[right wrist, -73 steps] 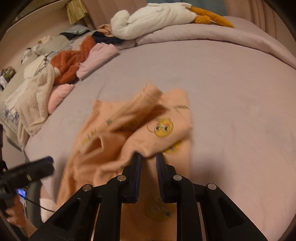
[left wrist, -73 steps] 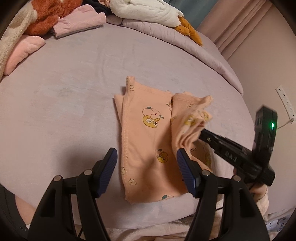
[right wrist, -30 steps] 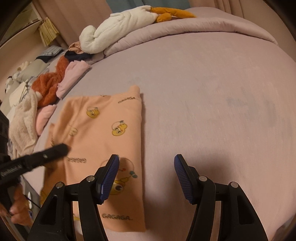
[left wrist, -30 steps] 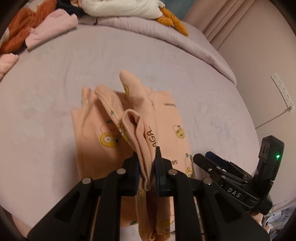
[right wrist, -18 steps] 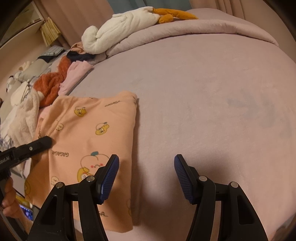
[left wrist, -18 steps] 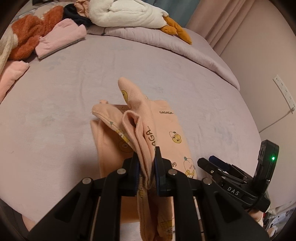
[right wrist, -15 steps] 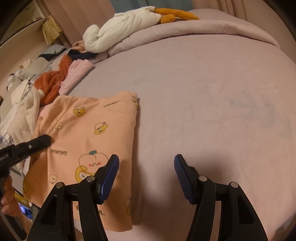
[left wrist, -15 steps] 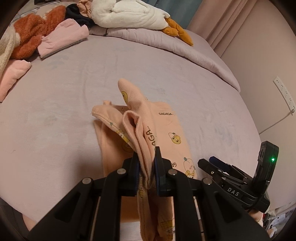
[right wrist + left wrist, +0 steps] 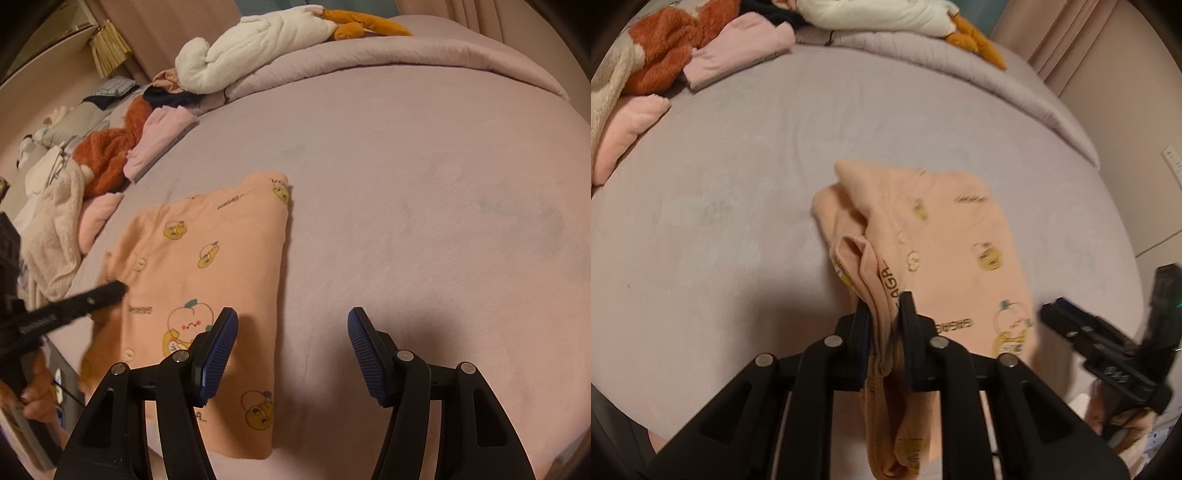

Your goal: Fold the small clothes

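Left gripper (image 9: 884, 314) fingers are easing apart around the peach garment (image 9: 945, 251)'s folded edge, laying it across the bed (image 9: 738, 177) at twelve o'clock, while the right gripper (image 9: 291, 354) waits wide and empty beside it.

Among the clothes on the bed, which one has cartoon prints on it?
The peach garment, spread in front of both grippers. It has yellow cartoon figures and lettering; the rust fluffy piece and folded pink piece are plain.

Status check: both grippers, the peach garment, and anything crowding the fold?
Left gripper jaws opening, a fold of the peach garment between them. Right gripper open, empty, above the bed. Clothes pile at far edge, clear of the fold.
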Available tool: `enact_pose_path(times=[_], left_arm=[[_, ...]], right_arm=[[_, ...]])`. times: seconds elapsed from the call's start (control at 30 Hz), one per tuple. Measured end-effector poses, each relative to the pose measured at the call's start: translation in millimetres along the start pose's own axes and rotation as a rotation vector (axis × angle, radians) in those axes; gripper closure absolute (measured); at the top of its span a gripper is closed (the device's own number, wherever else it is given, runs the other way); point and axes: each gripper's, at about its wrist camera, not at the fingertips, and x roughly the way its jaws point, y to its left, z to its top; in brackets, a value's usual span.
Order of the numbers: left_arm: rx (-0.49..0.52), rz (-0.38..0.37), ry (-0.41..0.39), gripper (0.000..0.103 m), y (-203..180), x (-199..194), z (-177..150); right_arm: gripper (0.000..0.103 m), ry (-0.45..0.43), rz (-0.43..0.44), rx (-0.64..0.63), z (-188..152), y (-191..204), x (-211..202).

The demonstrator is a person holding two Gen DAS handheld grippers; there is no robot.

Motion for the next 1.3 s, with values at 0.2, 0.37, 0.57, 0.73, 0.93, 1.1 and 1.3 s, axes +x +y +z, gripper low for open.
enact_pose_path(times=[0.2,0.37,0.57,0.73,0.93,1.1,1.3], left_arm=[[-0.031,0.039,-0.027,0.04,16.7,1.2,-8.7],[-0.067,-0.033,0.004,0.022,29.1,6.3,-14.0],[-0.167,-0.201,0.075,0.022,42.3,25.7,-21.3],[-0.126,-0.231,0.09,0.023,34.0,28.3,-18.8],[-0.13,-0.298,0.102,0.065,19.9,34.9,-22.5],[-0.093,-0.249,0.063,0.073,1.9,19.7,-18.2],[-0.063,-0.318,-0.012,0.074,-15.1,-1.0,-3.1]], right_arm=[[0.033,0.024,0.019,-0.001,-0.7,5.0,5.0],[0.029,0.028,0.093,0.007,1.3,7.7,9.4],[0.029,0.092,0.153,0.028,0.8,13.3,32.6],[0.029,0.11,0.197,0.007,1.3,24.2,41.8],[0.052,0.101,0.182,-0.013,5.5,29.8,52.0],[0.075,0.055,0.192,0.003,9.1,30.5,39.1],[0.076,-0.029,0.176,-0.017,22.6,28.0,8.9]])
